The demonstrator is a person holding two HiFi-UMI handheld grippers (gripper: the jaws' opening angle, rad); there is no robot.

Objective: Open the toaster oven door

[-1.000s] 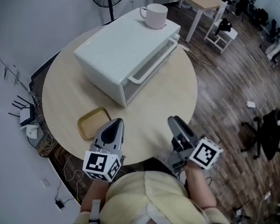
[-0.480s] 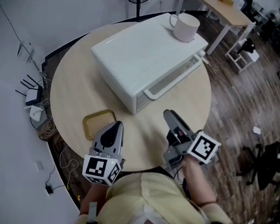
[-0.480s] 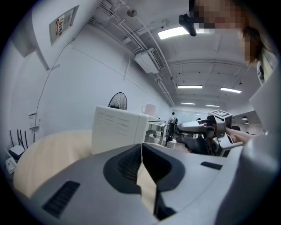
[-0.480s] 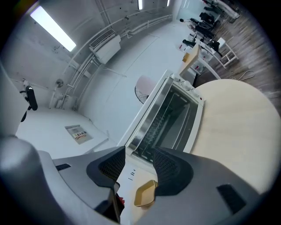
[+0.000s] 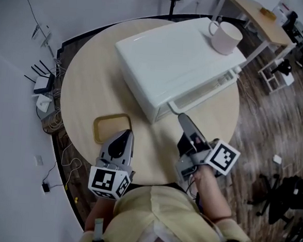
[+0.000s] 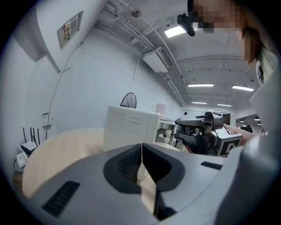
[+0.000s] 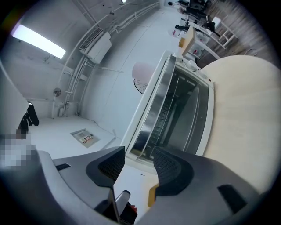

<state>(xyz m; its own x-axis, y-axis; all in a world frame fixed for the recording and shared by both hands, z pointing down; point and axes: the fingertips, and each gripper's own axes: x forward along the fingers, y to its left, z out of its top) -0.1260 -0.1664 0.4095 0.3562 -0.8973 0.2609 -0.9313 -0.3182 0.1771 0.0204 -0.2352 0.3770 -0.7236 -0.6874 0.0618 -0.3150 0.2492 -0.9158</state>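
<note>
A white toaster oven (image 5: 171, 62) stands on the round wooden table (image 5: 87, 82), its door shut and its long white handle (image 5: 202, 93) facing right. My right gripper (image 5: 184, 119) is open, its tips just short of the handle's near end. In the right gripper view the glass door (image 7: 186, 110) and the handle bar (image 7: 151, 107) fill the space ahead of the right gripper (image 7: 138, 165). My left gripper (image 5: 123, 135) is shut and empty, hovering beside the tray. The left gripper (image 6: 142, 149) looks at the toaster oven (image 6: 129, 127) from its side.
A pale mug (image 5: 227, 38) sits on top of the oven at its far end. A small tan tray (image 5: 111, 128) lies on the table just ahead of the left gripper. A router and cables (image 5: 42, 87) lie on the floor left of the table.
My right gripper has moved forward and now nearly reaches the oven's handle. The head view has swung, so the oven sits further right. The left gripper has stayed by the tray.
</note>
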